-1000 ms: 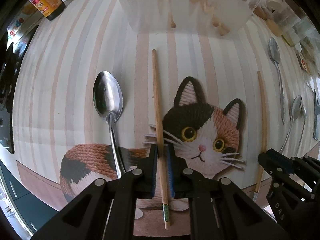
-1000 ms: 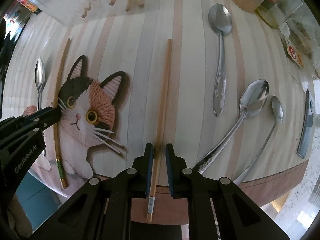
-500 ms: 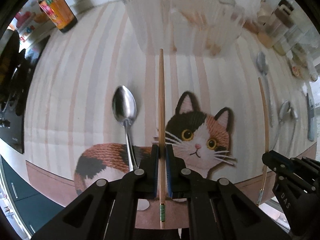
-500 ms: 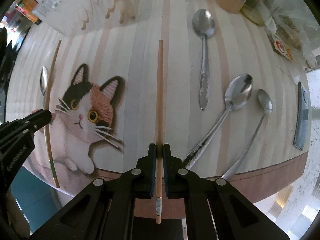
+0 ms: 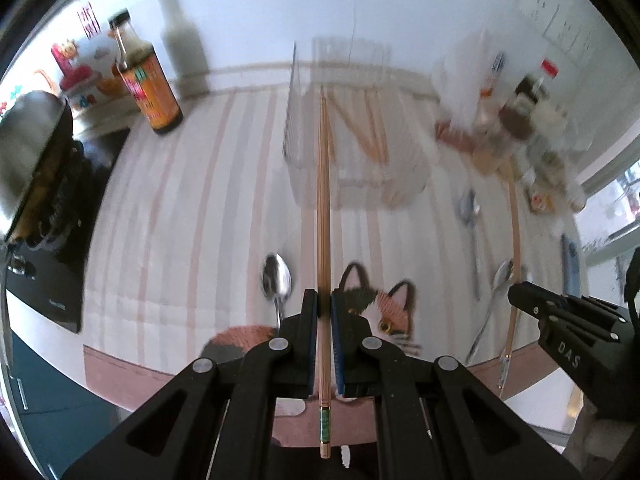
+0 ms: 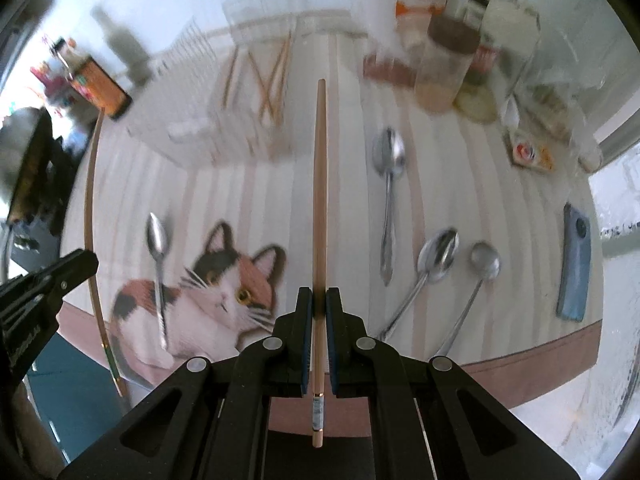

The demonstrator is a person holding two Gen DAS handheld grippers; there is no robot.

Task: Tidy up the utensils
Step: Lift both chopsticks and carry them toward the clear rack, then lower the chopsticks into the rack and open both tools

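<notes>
Between each gripper's closed fingers [image 5: 311, 316] [image 6: 304, 312], a clamped chopstick [image 5: 323, 208] [image 6: 319, 200] points forward.

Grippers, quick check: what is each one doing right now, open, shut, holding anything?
Left gripper: shut on a green-banded chopstick.
Right gripper: shut on a white-banded chopstick.

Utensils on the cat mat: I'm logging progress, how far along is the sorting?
Done: several chopsticks stand in the clear holder. In hand: the left gripper and right gripper each clamp one chopstick. Left: four spoons, one on the cat mat, three beside it.
</notes>
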